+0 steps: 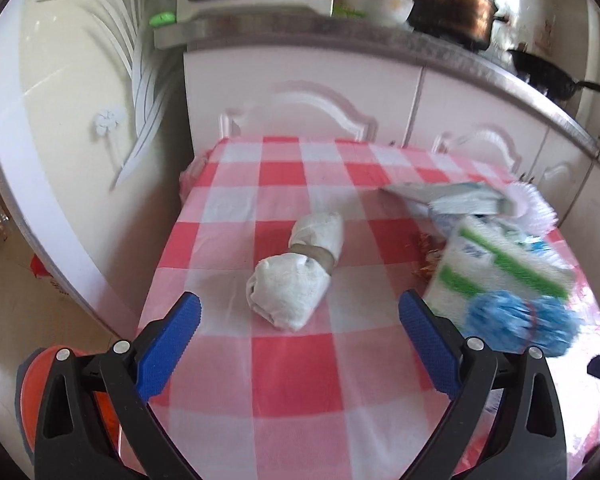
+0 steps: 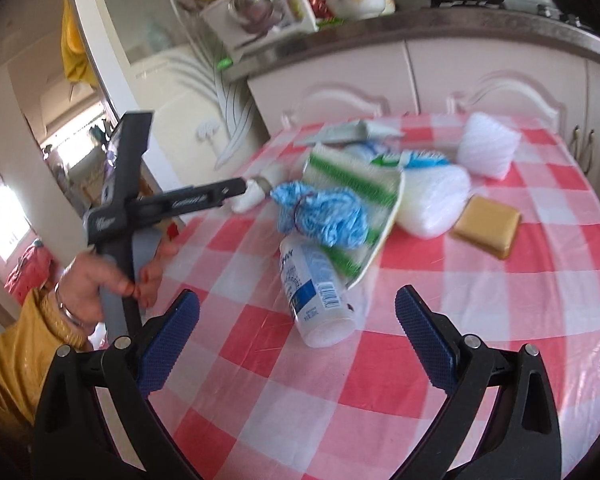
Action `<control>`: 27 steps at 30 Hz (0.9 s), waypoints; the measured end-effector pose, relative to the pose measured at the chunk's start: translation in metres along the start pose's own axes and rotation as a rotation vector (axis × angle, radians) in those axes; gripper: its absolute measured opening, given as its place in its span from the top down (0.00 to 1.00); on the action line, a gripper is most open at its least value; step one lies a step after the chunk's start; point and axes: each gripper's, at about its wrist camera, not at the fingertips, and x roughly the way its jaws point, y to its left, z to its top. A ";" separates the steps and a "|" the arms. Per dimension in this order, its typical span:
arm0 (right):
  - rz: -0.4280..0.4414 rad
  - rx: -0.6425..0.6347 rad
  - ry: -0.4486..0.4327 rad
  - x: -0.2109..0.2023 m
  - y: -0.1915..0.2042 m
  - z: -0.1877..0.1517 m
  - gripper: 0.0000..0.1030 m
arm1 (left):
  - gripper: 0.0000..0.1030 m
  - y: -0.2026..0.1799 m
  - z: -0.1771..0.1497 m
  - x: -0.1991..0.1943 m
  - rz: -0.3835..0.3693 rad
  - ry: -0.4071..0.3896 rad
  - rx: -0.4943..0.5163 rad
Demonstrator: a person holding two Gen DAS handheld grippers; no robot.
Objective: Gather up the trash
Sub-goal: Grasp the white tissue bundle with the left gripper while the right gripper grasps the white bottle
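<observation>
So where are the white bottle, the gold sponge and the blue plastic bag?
white bottle (image 2: 316, 292): right wrist view, on its label.
gold sponge (image 2: 487, 227): right wrist view, on its top face.
blue plastic bag (image 2: 324, 216): right wrist view, on its crumpled middle.

Count on the checkered surface (image 2: 500, 320): 1 white cloth bundle with a band round its middle (image 1: 296, 276), 1 plastic bottle with a blue-white label, lying on its side (image 2: 320, 292), 1 blue crinkled bag wad tied with a red band (image 2: 320, 216), 1 white package with green stripes (image 2: 352, 176), 1 white-and-blue plastic pack (image 2: 432, 196), 1 white foam wrap piece (image 2: 488, 148), 1 gold-brown flat pad (image 2: 488, 224), 1 grey-green flat carton piece (image 2: 352, 130). That's 8 loose items, some blurred. 2 claws: left claw (image 1: 300, 344), right claw (image 2: 298, 340), each with 2 blue-padded fingers. 1 hand (image 2: 96, 284) visible, gripping the left tool's handle. Back counter: 1 dark pot (image 1: 452, 4), 1 black pan (image 1: 548, 76).
</observation>
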 end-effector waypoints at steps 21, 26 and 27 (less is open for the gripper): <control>-0.053 -0.046 0.124 0.044 -0.005 -0.004 0.42 | 0.53 0.014 -0.001 0.043 -0.041 0.112 -0.089; -0.068 -0.053 0.131 0.047 -0.005 -0.005 0.54 | 0.54 0.012 -0.007 0.032 -0.044 0.104 -0.101; -0.064 -0.050 0.132 0.046 -0.006 -0.006 0.54 | 0.54 0.011 -0.008 0.030 -0.044 0.101 -0.103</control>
